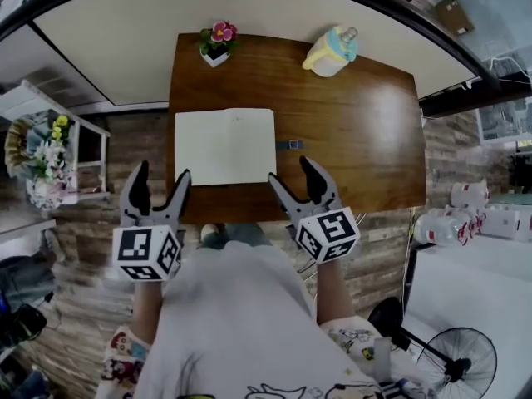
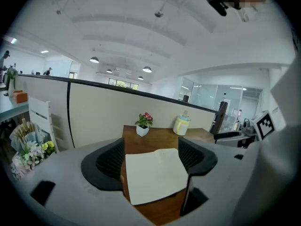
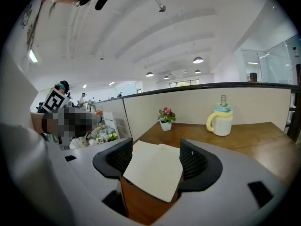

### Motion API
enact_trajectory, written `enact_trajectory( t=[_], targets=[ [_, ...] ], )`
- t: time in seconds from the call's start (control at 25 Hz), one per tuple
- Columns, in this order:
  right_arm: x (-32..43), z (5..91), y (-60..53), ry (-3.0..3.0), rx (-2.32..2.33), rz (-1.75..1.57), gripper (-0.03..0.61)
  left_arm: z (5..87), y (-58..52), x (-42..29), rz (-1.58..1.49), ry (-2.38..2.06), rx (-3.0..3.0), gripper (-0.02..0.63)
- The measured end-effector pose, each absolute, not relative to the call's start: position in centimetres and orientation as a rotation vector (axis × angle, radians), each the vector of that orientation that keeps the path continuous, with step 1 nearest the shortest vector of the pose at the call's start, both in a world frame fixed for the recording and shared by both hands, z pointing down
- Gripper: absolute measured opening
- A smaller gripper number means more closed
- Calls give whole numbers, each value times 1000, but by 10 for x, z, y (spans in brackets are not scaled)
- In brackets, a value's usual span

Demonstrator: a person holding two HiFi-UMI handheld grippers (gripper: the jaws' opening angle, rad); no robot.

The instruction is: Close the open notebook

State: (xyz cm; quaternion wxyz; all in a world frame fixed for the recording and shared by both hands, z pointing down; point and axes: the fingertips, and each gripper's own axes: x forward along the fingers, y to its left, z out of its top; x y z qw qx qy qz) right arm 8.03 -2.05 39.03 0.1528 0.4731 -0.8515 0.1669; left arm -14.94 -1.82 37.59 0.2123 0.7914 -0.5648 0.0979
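head view, notebook: open notebook [image 1: 225, 146] lies flat with blank pages up, near the front edge of the wooden table [image 1: 357, 140]. A small blue tab [image 1: 289, 145] sticks out at its right side.
head view, grippers: left gripper [image 1: 163, 171] is by the lower left corner and right gripper [image 1: 290, 169] by the lower right. Contact can't be told.
head view, rest: flower pot [image 1: 218, 42] and cup [image 1: 332, 51] sit at the far edge, well apart from the notebook.
left gripper view, jaws: spread wide with nothing between them; the notebook is ahead.
right gripper view, jaws: also wide and empty; the notebook is ahead.
risk: a jaw tip may skid over the flat pages and shove the book. Pinching a single page could crease it. A pull toward the person could drag it off the front edge.
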Motion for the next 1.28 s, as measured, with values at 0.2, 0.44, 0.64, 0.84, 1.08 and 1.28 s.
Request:
enact_trajectory(
  t=[0.2, 0.44, 0.64, 0.84, 1.08, 1.28],
  targets=[
    [83, 390, -58, -2479, 1280, 461, 276, 373, -50, -139, 266, -1615, 2175, 330],
    [92, 387, -88, -2513, 1233, 433, 276, 376, -75, -125, 259, -1654, 2150, 330],
    [97, 389, -98, -2519, 1200, 432, 275, 377, -83, -121, 256, -1677, 2133, 330],
    [95, 389, -101, -2509, 1186, 434, 275, 379, -82, -124, 267, -1668, 2125, 330],
    [91, 393, -97, -2487, 1170, 452, 275, 382, -79, -123, 267, -1633, 2135, 330],
    [91, 399, -95, -2471, 1159, 456, 275, 386, -77, -122, 278, -1612, 2137, 330]
  ],
)
